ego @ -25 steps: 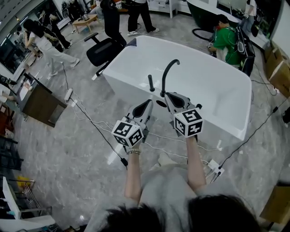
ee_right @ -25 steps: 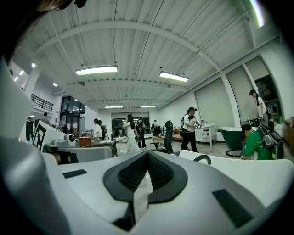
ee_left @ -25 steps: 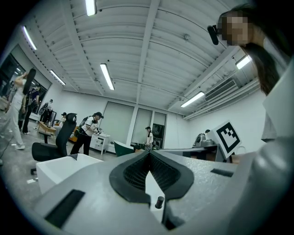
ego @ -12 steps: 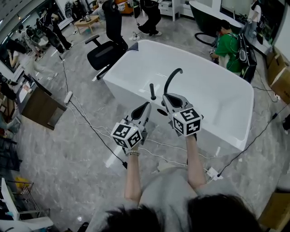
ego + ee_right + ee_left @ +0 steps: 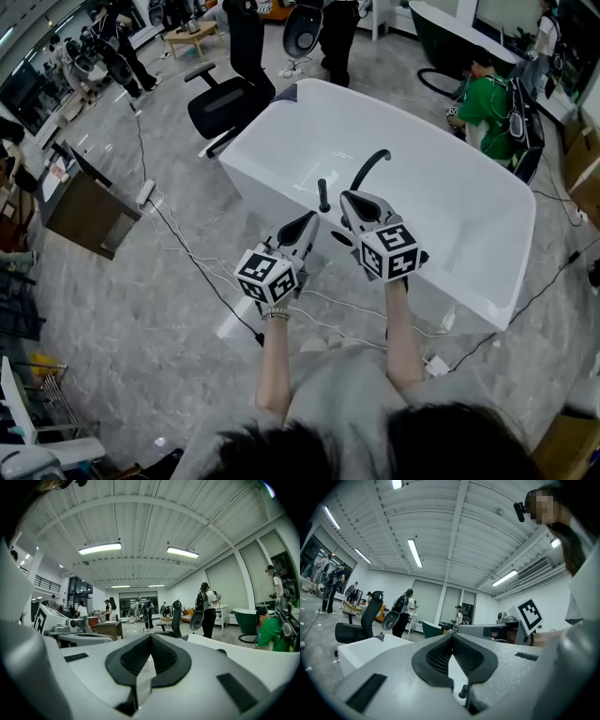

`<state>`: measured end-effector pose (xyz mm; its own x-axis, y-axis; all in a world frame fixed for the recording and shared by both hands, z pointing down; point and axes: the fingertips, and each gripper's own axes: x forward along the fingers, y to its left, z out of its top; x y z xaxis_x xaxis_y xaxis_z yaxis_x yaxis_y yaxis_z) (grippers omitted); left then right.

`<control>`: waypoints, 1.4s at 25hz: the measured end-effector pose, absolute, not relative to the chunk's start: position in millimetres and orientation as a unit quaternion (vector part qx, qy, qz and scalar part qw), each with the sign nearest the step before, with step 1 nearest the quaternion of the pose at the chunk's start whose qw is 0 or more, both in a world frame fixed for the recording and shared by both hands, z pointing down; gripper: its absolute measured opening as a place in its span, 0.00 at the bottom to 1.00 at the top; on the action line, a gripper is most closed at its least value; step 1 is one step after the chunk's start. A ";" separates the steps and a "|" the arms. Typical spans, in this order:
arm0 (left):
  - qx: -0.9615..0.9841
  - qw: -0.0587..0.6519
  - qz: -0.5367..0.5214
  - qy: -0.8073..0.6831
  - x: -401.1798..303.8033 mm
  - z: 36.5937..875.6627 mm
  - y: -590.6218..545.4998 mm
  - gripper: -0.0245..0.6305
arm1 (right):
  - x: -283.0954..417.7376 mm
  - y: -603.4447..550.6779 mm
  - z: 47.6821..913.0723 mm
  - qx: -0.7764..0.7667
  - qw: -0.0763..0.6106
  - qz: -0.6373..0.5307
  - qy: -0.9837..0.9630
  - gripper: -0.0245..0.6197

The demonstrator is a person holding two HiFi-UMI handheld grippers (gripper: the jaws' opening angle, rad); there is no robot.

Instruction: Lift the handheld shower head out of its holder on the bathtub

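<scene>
Grey marble floor [image 5: 112,309] fills most of what I see below me, with cables [image 5: 184,249] trailing across it. The white bathtub [image 5: 441,187] lies ahead of my arms at a slant, its near rim right under my hands. Past its far end stands a black office chair [image 5: 225,98], and a person in a green top [image 5: 492,105] crouches beyond the tub's right side.

I hold both tongs out side by side over that near rim, each with its marker cube towards me. My left tongs [image 5: 309,220] are closed, pads meeting at the tips with nothing gripped between them. My right tongs [image 5: 349,199] are pressed together too and just as empty (only the tub's white shows past them).

A black curved spout [image 5: 371,167] rises from the rim just beyond my right tongs. The handheld shower head [image 5: 323,195], a slim black stick, stands upright in its holder on the rim left of the spout, between my two tips and just ahead of them, touched by neither.
</scene>
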<state>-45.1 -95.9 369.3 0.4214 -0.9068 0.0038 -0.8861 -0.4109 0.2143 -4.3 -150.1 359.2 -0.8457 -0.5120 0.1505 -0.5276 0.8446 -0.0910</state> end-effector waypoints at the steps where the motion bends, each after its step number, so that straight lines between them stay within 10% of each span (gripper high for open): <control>1: 0.838 0.094 -0.056 -0.535 -48.9 370.0 -99.3 0.04 | -8.2 -151.9 360.6 0.270 0.062 0.065 -0.959 0.04; 35: 0.917 0.204 0.035 -0.340 -138.2 481.8 -187.0 0.04 | -74.2 -215.4 483.4 0.481 0.127 0.156 -0.853 0.04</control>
<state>-138.2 -187.0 481.8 0.7666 -0.6095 0.2020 -0.6377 -0.6857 0.3509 -74.2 -215.4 483.4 -0.5050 -0.7815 0.3663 -0.8606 0.4885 -0.1440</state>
